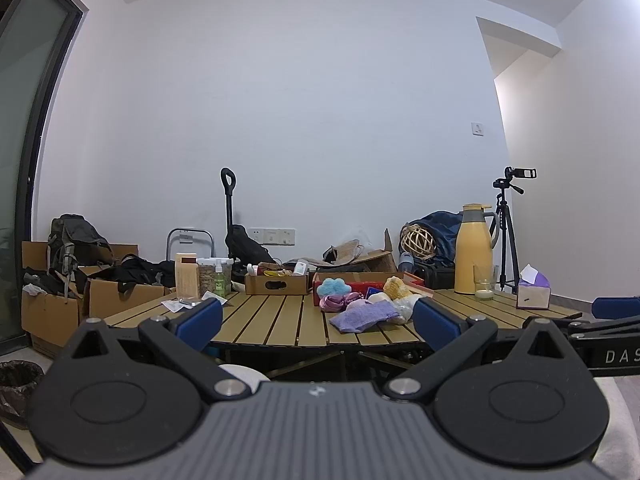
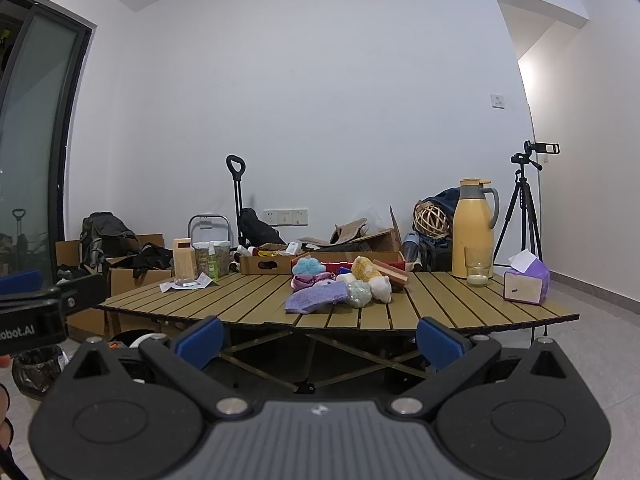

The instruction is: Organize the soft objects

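Note:
A heap of soft things lies mid-table: a purple cloth [image 1: 364,317] [image 2: 317,297], a blue cloud-shaped puff [image 1: 333,287] [image 2: 308,266], pink fabric [image 1: 335,301] [image 2: 313,279], a yellow fluffy piece [image 1: 397,287] [image 2: 365,268] and white pieces [image 2: 381,288]. Behind them stands a red box [image 1: 362,277] [image 2: 390,271]. My left gripper [image 1: 318,320] is open and empty, short of the table's near edge. My right gripper [image 2: 319,338] is open and empty too, lower, in front of the table edge. Each gripper shows at the other view's border.
The slatted table [image 1: 280,320] [image 2: 256,300] also carries a yellow thermos [image 1: 474,249] [image 2: 474,227], a glass [image 2: 478,267], a purple tissue box [image 1: 533,291] [image 2: 525,285], a cardboard tray [image 1: 276,282], jars and a bottle [image 2: 213,263]. Cardboard boxes, bags and a bin [image 1: 18,392] stand left; a tripod [image 2: 526,208] right.

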A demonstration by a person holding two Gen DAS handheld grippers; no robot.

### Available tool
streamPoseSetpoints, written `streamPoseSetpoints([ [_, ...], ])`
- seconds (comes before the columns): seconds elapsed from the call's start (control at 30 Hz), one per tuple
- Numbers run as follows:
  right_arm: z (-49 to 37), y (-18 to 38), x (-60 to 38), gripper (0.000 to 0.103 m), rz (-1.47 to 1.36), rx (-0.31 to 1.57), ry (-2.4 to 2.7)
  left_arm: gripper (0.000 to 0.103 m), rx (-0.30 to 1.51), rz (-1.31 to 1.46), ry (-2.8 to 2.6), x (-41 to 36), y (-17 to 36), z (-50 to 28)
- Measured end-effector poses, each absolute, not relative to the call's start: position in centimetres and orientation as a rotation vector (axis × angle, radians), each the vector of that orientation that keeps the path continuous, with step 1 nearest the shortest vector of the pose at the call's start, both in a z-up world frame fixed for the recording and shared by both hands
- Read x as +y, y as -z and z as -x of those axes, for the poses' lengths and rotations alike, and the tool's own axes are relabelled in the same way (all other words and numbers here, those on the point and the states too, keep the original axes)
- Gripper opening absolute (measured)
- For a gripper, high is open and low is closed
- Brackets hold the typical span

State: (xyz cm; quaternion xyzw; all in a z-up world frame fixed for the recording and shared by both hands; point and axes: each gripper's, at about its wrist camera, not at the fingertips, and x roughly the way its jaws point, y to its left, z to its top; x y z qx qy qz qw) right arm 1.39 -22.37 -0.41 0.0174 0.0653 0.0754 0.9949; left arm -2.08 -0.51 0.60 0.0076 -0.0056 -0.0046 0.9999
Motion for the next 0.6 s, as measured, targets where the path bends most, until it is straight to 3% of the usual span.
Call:
streamPoseSetpoints([
  [0.33,-2.5,0.5,-21.8,0.103,-0.007,0.140,-0.163,0.103,0.004,-0.016,0.017,-0.4,-0.7,0.3],
  [0.6,-7.8,1.0,-22.0,0.103,-0.013,0.204,-0.162,0.103,0.067,-0.038,0.051,-0.9,-0.2,-5.4],
])
